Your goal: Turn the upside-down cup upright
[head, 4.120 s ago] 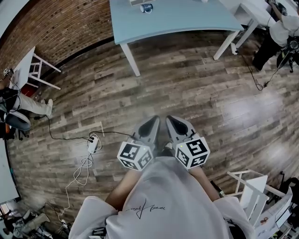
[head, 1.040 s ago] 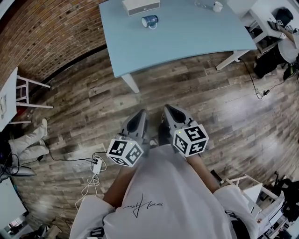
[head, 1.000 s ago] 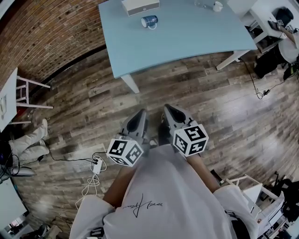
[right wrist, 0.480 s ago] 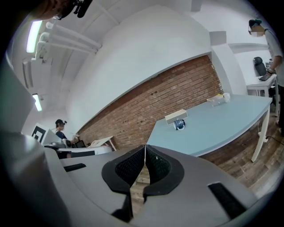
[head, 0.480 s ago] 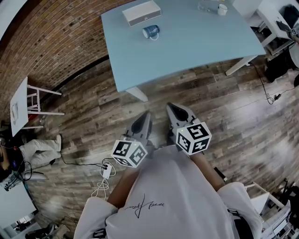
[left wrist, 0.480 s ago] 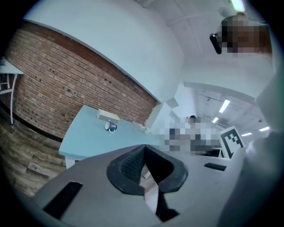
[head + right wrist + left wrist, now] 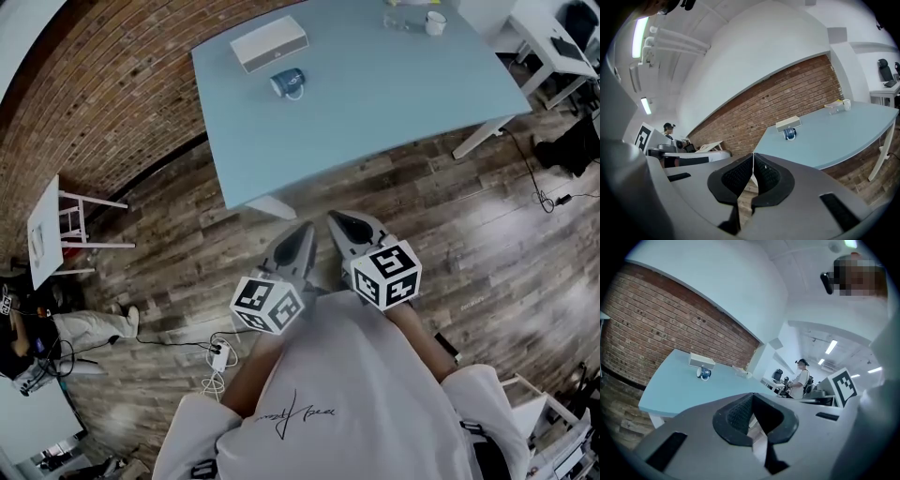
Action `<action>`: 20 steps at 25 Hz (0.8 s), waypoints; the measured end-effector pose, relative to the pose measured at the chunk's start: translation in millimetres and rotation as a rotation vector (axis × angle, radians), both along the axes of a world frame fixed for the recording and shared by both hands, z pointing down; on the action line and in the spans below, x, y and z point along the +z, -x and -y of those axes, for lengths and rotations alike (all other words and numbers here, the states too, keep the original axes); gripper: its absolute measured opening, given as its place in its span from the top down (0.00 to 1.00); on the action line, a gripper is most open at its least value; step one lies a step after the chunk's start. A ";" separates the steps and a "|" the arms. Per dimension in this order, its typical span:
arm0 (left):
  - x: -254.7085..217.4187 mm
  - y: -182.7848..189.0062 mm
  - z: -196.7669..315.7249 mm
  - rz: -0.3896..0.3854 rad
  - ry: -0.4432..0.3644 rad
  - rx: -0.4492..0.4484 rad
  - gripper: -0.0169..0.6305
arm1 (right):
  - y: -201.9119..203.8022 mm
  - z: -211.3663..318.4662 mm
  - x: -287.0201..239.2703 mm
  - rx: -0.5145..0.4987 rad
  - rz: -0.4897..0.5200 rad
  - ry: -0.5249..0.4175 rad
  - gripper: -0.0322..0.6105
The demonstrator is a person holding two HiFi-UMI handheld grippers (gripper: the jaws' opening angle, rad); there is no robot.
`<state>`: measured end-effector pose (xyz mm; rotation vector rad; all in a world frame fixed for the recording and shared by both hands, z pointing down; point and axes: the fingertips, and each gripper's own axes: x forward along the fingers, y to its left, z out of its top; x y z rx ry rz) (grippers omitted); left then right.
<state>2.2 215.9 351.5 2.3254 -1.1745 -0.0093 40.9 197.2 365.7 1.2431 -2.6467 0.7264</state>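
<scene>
Blue cup: on pale table, just beside box, untouched | change: table nearer than a second ago | left gripper, right gripper: jaws together, empty, well short of cup | task: still approaching, no reach yet.

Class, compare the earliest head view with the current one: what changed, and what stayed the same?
The person has walked toward the light-blue table, so the blue cup and the box beside it now show fully. Nothing was taken or let go. The left gripper and right gripper stay shut, empty, side by side.
</scene>
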 end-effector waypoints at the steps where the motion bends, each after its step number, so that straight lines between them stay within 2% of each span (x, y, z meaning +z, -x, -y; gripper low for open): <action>1: 0.0 -2.2 2.9 0.005 -0.002 0.001 0.96 | -2.9 2.6 0.1 0.003 0.000 -0.002 0.92; 13: 14.5 -13.9 12.7 0.009 0.047 -0.013 0.96 | -25.4 12.8 12.5 0.026 0.002 0.028 0.92; 17: 17.7 -18.1 17.1 0.074 0.034 -0.002 0.96 | -25.9 18.5 17.4 0.022 -0.004 0.043 0.92; 20: 18.6 -22.6 23.9 0.065 0.044 0.014 0.96 | -25.3 27.6 20.0 0.020 -0.006 0.055 0.91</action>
